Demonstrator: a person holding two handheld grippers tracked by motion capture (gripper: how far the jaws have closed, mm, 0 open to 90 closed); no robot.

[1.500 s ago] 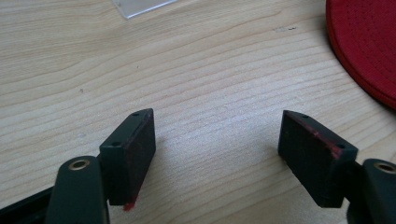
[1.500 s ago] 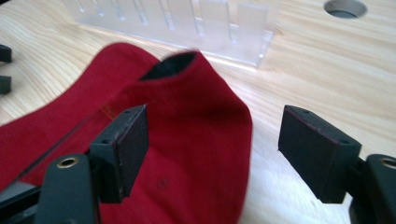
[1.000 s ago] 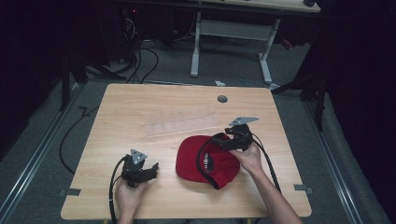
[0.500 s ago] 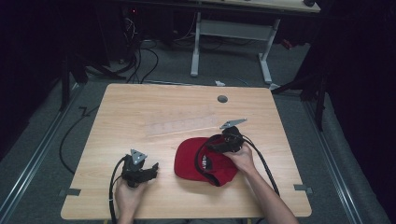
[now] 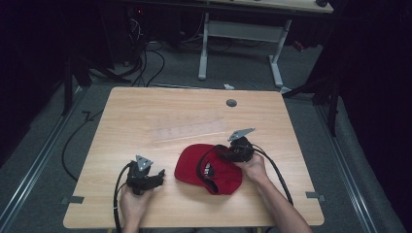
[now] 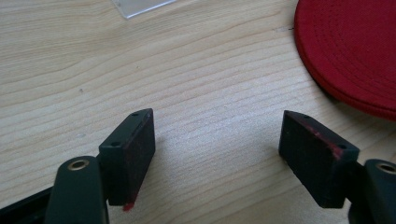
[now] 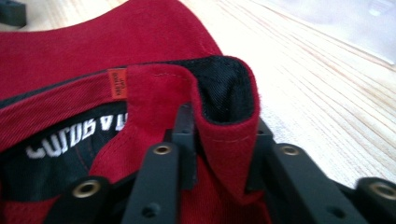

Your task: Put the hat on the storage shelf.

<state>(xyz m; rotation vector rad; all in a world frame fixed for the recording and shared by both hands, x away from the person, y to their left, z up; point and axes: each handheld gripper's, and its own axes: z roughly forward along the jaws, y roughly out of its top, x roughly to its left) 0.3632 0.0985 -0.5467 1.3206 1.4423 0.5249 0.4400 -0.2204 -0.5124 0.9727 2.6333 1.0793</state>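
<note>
The red cotton baseball cap point(image 5: 210, 167) lies upturned on the pale wooden table point(image 5: 160, 114), near its front edge. The right gripper point(image 5: 224, 154) has sunk onto its rim since a second ago — jaws just closing, now clamped on a fold of the fabric. The left gripper point(image 5: 160, 175) rests unmoved, jaws apart.

A light wooden table point(image 5: 145, 111) with a pale grain stands on grey carpet. A red cap point(image 5: 209, 170) lies directly on the tabletop, upside down with its dark lining facing up, at about five o'clock from the table's middle, its brim toward nine o'clock. A flat, clear plastic sheet point(image 5: 189, 130) lies near the middle, just at twelve o'clock of the cap. A small round grey grommet point(image 5: 231, 103) sits in the tabletop toward one o'clock, near the far edge.
</note>
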